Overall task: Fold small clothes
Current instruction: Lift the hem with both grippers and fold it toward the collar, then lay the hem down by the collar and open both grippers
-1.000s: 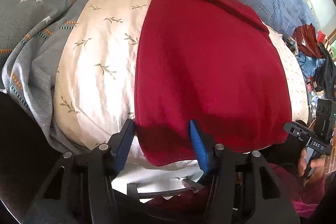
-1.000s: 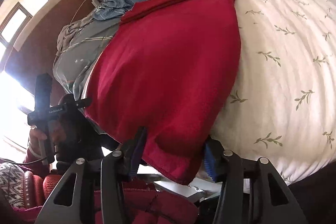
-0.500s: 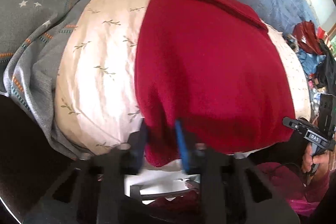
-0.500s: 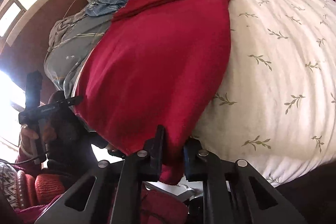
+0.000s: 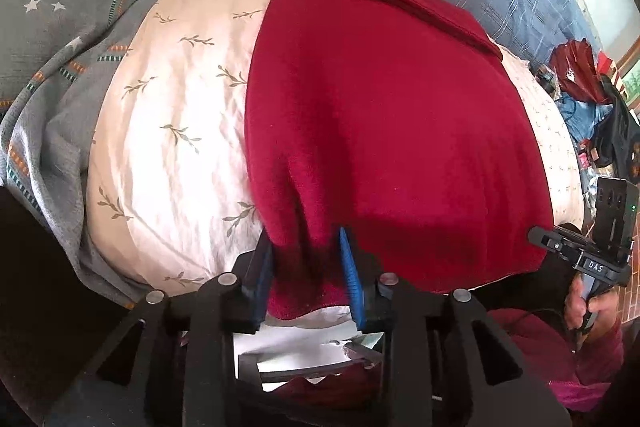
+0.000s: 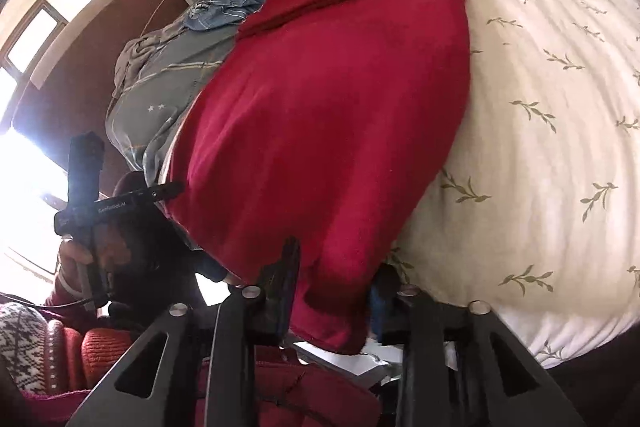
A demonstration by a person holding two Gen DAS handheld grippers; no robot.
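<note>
So far only the grasp is done: the left gripper point(image 5: 306, 267), jaws easing apart, and the right gripper point(image 6: 332, 287), clenched, each pinch a near corner of the red garment point(image 5: 380, 131), which lies ahead on the leaf-print bedding point(image 5: 168, 131); folding remains.

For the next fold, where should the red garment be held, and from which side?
Grip the red garment at the two corners of its near hem, coming from the bed's near edge. That hem overhangs there, free to pinch. The left gripper, jaws opening, and the right gripper already straddle those corners.
</note>
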